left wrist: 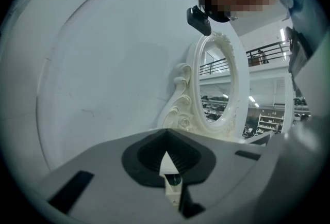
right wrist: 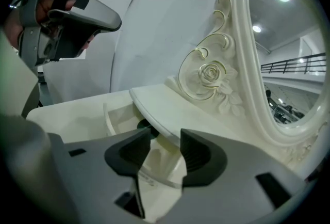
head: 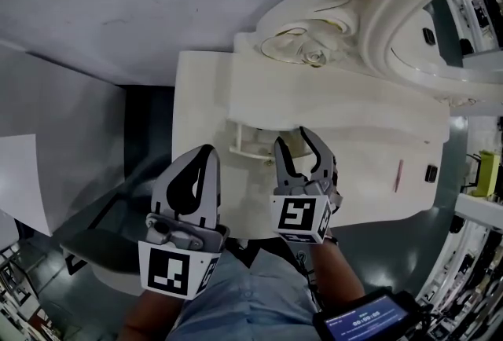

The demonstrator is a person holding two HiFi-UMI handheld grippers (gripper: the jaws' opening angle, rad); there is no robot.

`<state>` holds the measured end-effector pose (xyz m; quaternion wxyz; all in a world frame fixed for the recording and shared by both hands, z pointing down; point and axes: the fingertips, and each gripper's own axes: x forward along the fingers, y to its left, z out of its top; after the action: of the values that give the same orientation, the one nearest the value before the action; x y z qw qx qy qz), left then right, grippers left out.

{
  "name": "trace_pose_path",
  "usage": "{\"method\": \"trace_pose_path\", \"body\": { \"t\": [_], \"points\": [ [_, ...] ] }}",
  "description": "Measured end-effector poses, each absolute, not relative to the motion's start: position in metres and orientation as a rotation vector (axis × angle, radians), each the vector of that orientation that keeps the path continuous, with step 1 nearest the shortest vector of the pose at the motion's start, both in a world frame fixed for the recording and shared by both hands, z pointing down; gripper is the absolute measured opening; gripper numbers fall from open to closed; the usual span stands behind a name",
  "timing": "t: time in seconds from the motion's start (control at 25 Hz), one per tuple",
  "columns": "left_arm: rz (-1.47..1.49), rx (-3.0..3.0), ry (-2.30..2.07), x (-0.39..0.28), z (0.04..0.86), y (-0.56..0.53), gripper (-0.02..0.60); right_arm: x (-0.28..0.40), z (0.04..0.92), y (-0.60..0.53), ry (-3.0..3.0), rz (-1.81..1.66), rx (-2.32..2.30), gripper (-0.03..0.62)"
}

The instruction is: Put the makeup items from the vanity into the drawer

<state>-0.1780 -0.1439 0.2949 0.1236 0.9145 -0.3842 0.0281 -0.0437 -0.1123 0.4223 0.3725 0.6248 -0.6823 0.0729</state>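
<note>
Right gripper [head: 291, 137] jaws stood apart, empty, over open drawer [head: 240, 151] | left gripper [head: 206, 151] closed, empty | pink stick [head: 398, 174] lay near vanity [head: 354, 127] top's right edge.

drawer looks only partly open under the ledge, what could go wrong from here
The drawer is only partly out under the ledge, so the open right gripper could knock that ledge going in. The pink stick lies near the edge of the vanity and might roll off if nudged.
</note>
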Motion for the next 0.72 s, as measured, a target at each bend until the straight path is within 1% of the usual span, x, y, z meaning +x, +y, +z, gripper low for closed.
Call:
{"method": "trace_pose_path", "body": {
  "t": [0.24,0.44,0.6,0.72],
  "points": [
    [0.075,2.7,-1.104,-0.168,0.283,-0.13,0.0,-0.033,0.405,-0.1,-1.775,0.186,1.668,0.178],
    [0.065,2.737,-1.061,-0.144,0.274,-0.106,0.0,-0.007,0.396,-0.071,-1.76,0.202,1.725,0.172],
    [0.082,2.759,-1.019,-0.12,0.271,-0.08,0.0,0.006,0.402,-0.04,-1.813,0.256,1.708,0.147],
    [0.114,2.761,-1.004,-0.104,0.275,-0.061,0.0,0.009,0.42,-0.016,-1.877,0.317,1.637,0.146]
  ]
}}
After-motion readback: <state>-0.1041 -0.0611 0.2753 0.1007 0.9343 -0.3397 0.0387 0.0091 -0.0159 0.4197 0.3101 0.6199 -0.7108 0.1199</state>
